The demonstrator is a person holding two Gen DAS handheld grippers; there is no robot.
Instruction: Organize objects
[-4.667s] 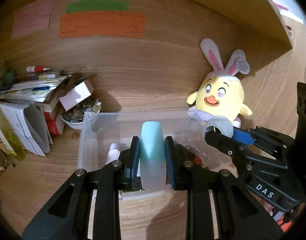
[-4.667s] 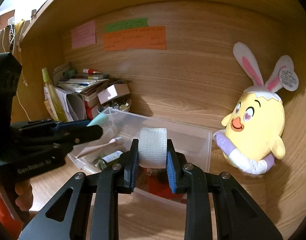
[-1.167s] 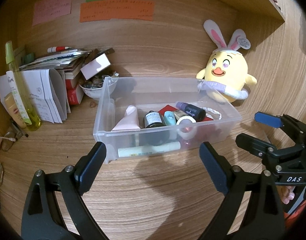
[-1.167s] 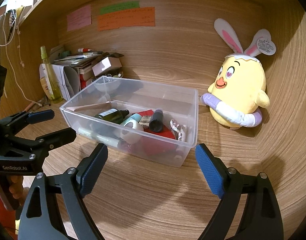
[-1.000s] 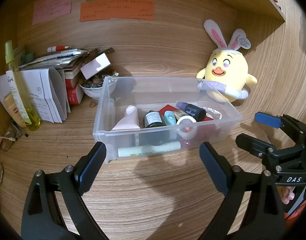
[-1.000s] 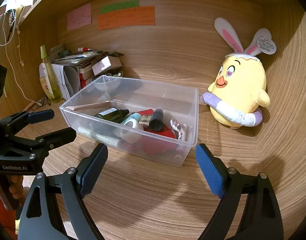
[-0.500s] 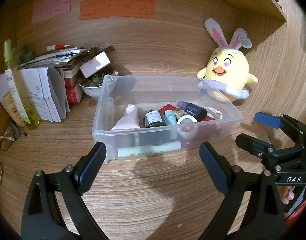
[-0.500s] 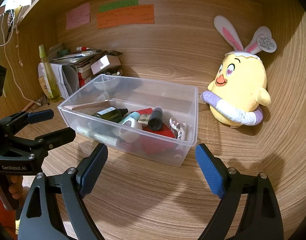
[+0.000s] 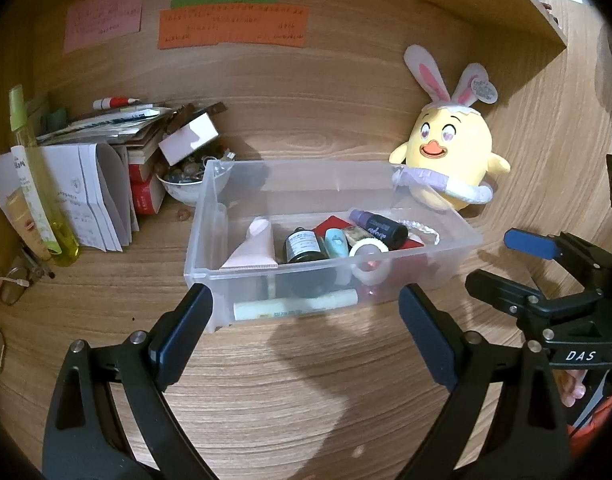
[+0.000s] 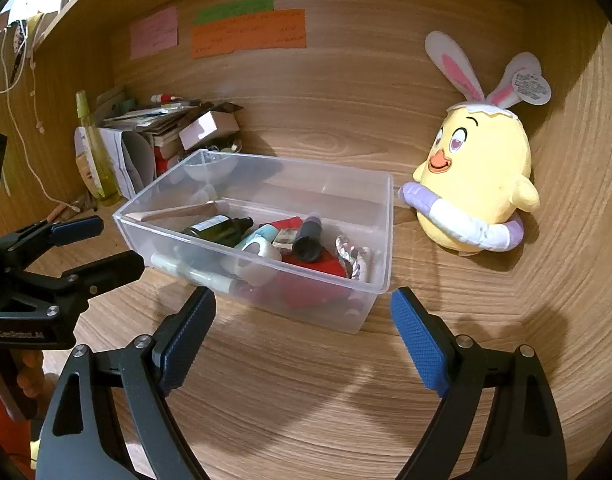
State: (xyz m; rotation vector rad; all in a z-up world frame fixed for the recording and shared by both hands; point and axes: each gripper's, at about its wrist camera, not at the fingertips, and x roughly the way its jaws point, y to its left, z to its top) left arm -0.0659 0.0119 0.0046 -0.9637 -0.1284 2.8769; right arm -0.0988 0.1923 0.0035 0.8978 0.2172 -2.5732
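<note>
Nearby, plush chick (image 10: pixel 478 184) beside bin (image 10: pixel 380 240)

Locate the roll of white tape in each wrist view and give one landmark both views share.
Left wrist: white tape roll right of centre, against the clear bin's near wall.
Right wrist: tape roll left of centre, behind the bin's near wall.
Shared landmark: yellow bunny-eared plush, right of the bin.

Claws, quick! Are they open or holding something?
Left claw: open, holding nothing.
Right claw: open, holding nothing.
</note>
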